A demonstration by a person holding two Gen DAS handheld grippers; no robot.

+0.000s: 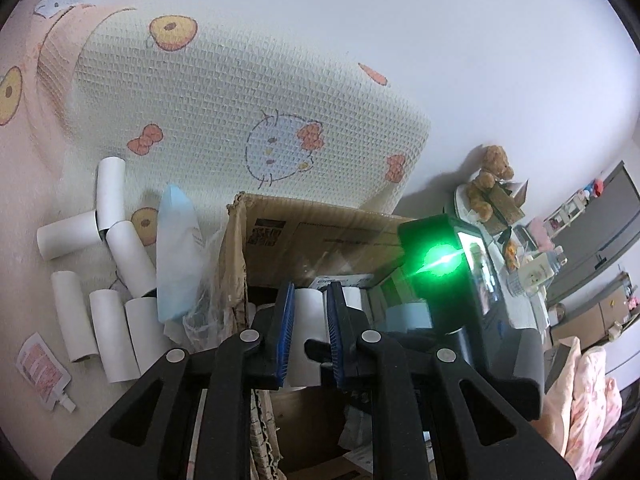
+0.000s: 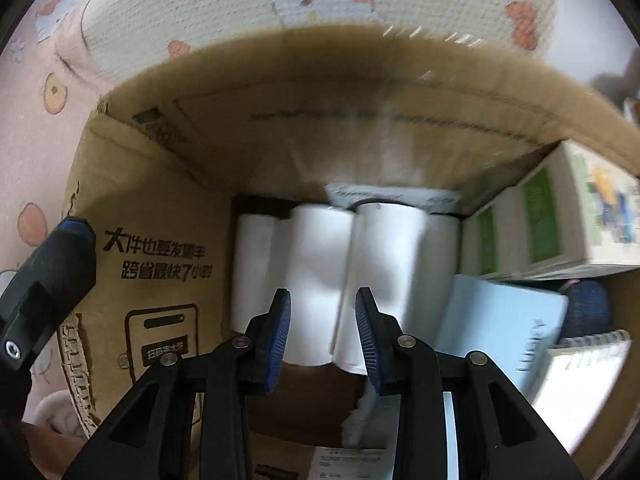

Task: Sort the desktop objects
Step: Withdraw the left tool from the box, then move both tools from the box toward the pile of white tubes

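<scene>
While both my grippers hang over the open cardboard box (image 2: 160,216), I read the scene from the left edge across. In the left wrist view a small printed pouch (image 1: 42,368) lies on the pink cartoon-print bedding (image 1: 24,184), and just beside it loose white cardboard tubes (image 1: 108,336) are scattered, some touching each other. Next comes a pale blue plastic-wrapped packet (image 1: 176,256) leaning against the box's torn outer wall. My left gripper (image 1: 310,334) has its blue pads closed on a white cardboard tube (image 1: 306,320), which it holds upright over the box's opening. Right of it a black device with a green glowing light (image 1: 436,264) blocks part of the view, and far beyond a teddy bear (image 1: 490,182) sits on a cluttered surface. In the right wrist view my right gripper (image 2: 323,334) points steeply down into the box; its pads stand narrowly apart and I cannot tell whether they pinch the white tube (image 2: 316,280) seen between them. That tube lies in a row with other white tubes on the box floor. To the right are green-and-white cartons (image 2: 540,216), a light blue booklet (image 2: 504,328) and a spiral notebook (image 2: 580,380).
</scene>
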